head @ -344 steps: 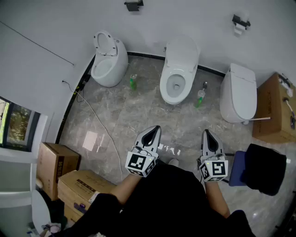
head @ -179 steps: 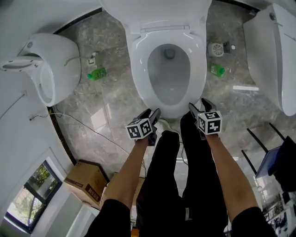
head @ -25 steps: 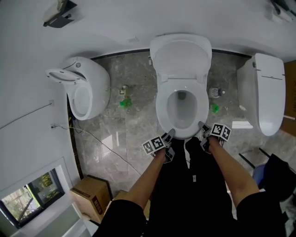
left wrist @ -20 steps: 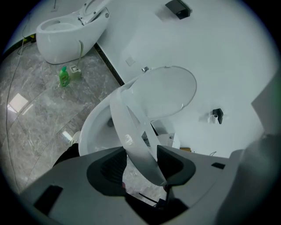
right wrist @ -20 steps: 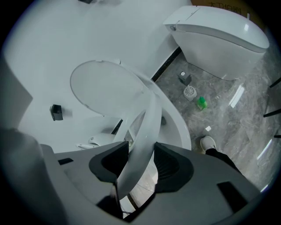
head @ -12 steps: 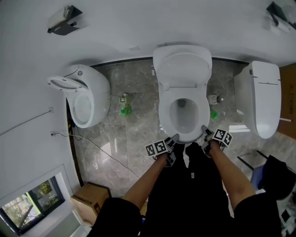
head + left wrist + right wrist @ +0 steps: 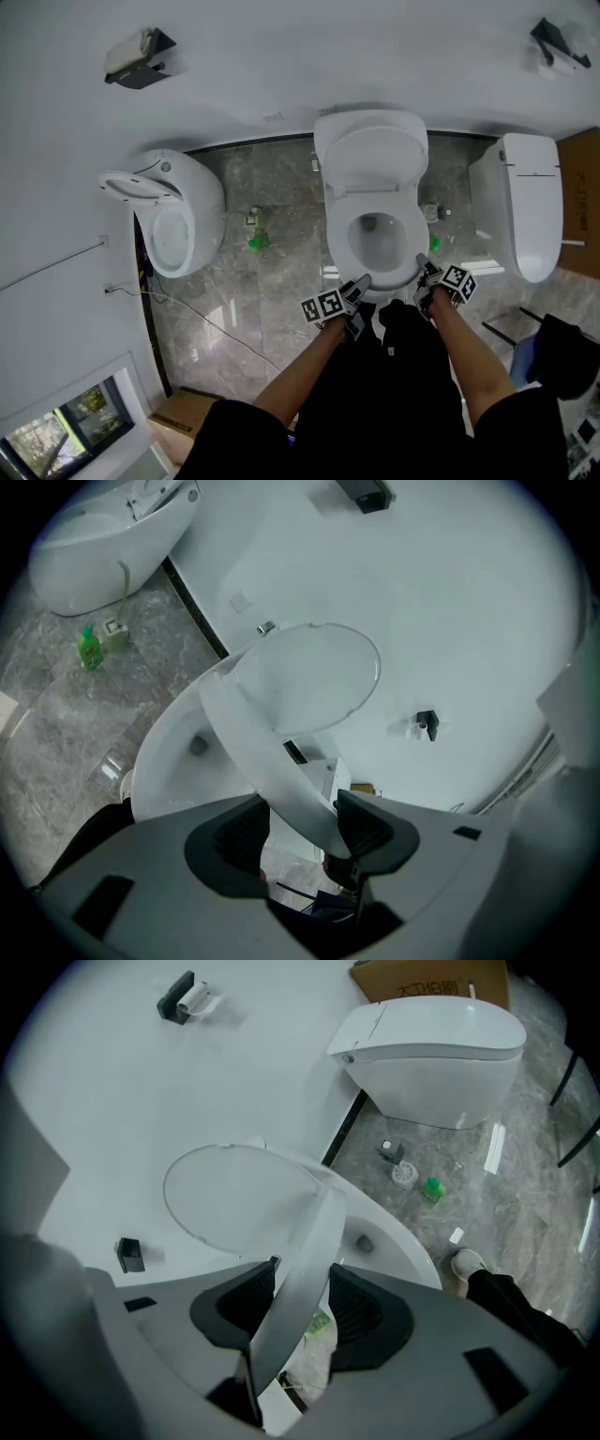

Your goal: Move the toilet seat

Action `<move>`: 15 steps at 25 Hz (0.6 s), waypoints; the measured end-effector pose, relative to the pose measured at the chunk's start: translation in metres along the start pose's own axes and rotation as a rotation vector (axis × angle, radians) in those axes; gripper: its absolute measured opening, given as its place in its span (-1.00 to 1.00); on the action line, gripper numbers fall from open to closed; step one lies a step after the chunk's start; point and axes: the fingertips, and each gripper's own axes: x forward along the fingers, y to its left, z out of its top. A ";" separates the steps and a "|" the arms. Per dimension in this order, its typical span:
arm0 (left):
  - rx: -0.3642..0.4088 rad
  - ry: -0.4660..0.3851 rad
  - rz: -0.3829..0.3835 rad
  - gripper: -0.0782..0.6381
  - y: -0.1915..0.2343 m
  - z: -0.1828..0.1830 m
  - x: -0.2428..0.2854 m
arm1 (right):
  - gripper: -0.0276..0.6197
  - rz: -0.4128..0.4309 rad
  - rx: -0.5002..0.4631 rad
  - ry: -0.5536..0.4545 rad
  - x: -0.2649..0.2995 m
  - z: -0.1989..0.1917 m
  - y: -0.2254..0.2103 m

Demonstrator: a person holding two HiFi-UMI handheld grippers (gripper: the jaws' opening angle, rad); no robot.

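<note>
The middle toilet (image 7: 352, 267) has its lid (image 7: 375, 159) raised against the wall. Its white seat ring (image 7: 340, 246) is tilted, with its front lifted off the bowl. At the front left, my left gripper (image 7: 359, 284) holds the ring. In the left gripper view the seat (image 7: 272, 771) runs between the pads of the left gripper (image 7: 300, 832), whose jaws have just been opening a little. My right gripper (image 7: 424, 267) is shut on the ring's front right. In the right gripper view the seat (image 7: 305, 1269) stands edge-on in the right gripper (image 7: 300, 1314).
Another toilet (image 7: 178, 220) stands at the left with its seat up, and a closed one (image 7: 520, 206) at the right. Green bottles (image 7: 258, 242) lie on the marble floor either side of the bowl. A cable (image 7: 202, 314) trails across the floor at the left. My legs stand right before the bowl.
Both grippers have come up and toward me along with the seat's front edge. The seat now tilts further off the bowl. The head view has drawn back a little.
</note>
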 end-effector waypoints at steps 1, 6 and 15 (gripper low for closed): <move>0.003 0.005 -0.011 -0.12 -0.004 0.003 0.000 | -0.30 0.005 0.010 -0.017 -0.001 0.003 0.004; 0.001 0.014 -0.046 -0.13 -0.018 0.016 -0.003 | -0.30 0.000 0.046 -0.071 -0.003 0.009 0.017; 0.020 0.027 -0.115 -0.13 -0.040 0.041 -0.003 | -0.29 0.018 0.102 -0.155 -0.002 0.024 0.041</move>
